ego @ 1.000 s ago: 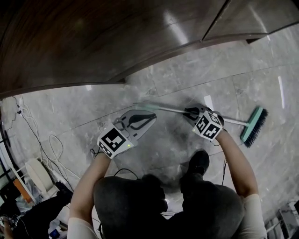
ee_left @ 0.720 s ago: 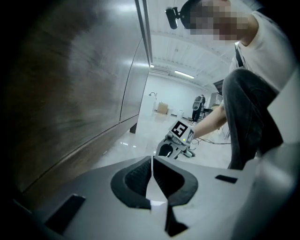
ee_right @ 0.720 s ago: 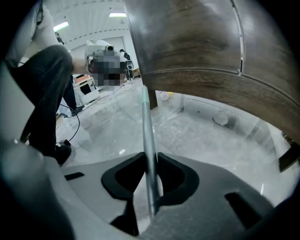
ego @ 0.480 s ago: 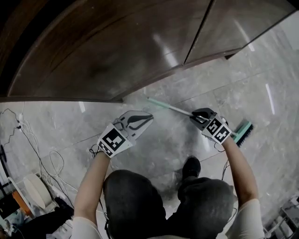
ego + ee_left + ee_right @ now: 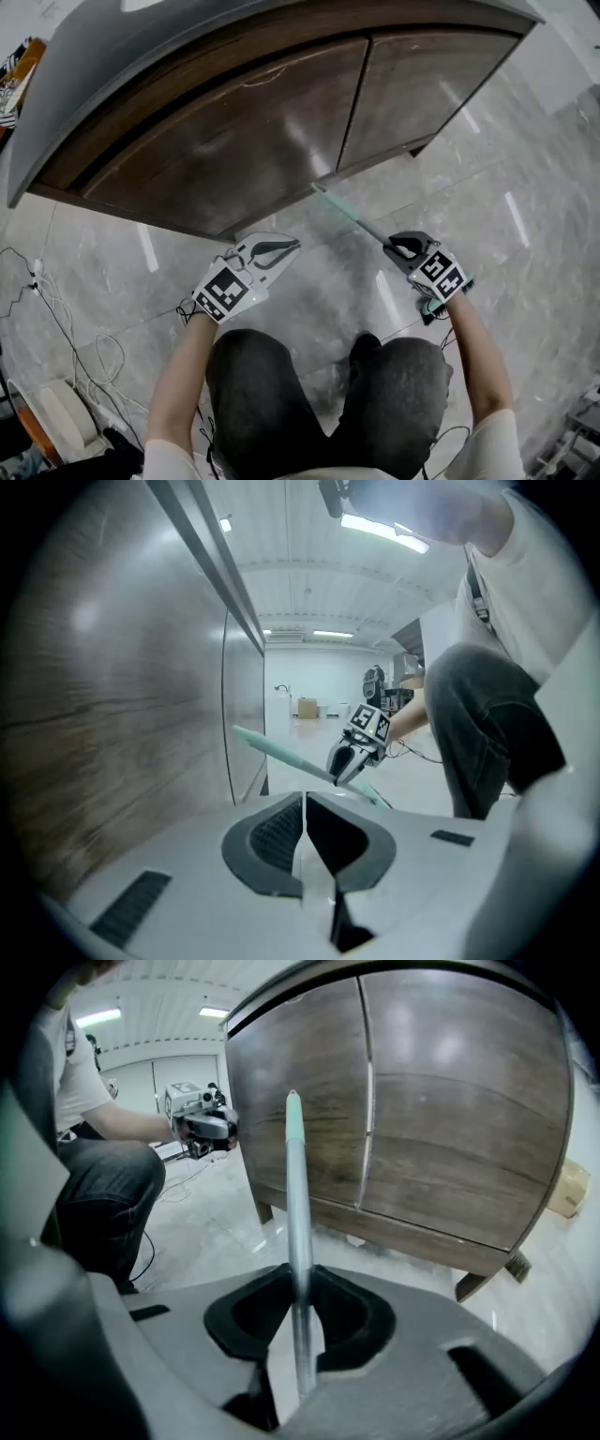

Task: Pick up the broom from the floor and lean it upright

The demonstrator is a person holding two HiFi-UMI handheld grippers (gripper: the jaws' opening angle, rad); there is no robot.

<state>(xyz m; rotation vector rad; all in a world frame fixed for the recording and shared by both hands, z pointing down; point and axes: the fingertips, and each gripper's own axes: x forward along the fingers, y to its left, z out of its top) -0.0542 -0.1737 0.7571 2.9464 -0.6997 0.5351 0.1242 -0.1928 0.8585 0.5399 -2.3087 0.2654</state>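
Observation:
The broom's teal and grey handle [image 5: 352, 217] slants up from my right gripper [image 5: 398, 246] towards the wooden cabinet [image 5: 281, 112]. The right jaws are shut on the handle [image 5: 296, 1185] and have just been closing on it. The handle's teal tip stands in front of the cabinet doors [image 5: 431, 1101]. A sliver of the teal broom head [image 5: 429, 306] peeks out below the right hand; the rest is hidden. My left gripper [image 5: 291, 246] hovers left of the handle, shut and empty, apart from it. The left gripper view shows the right gripper [image 5: 345, 764] holding the handle [image 5: 272, 750].
The dark wood cabinet with a grey top fills the far side and stands on short legs [image 5: 516, 1265]. Cables [image 5: 56, 281] trail over the marble floor at the left, beside a white object [image 5: 56, 403]. The person's knees [image 5: 319, 394] are below the grippers.
Both grippers have risen. The broom went from lying across the floor to slanting up in the right gripper, and its head slipped out of sight behind that hand.

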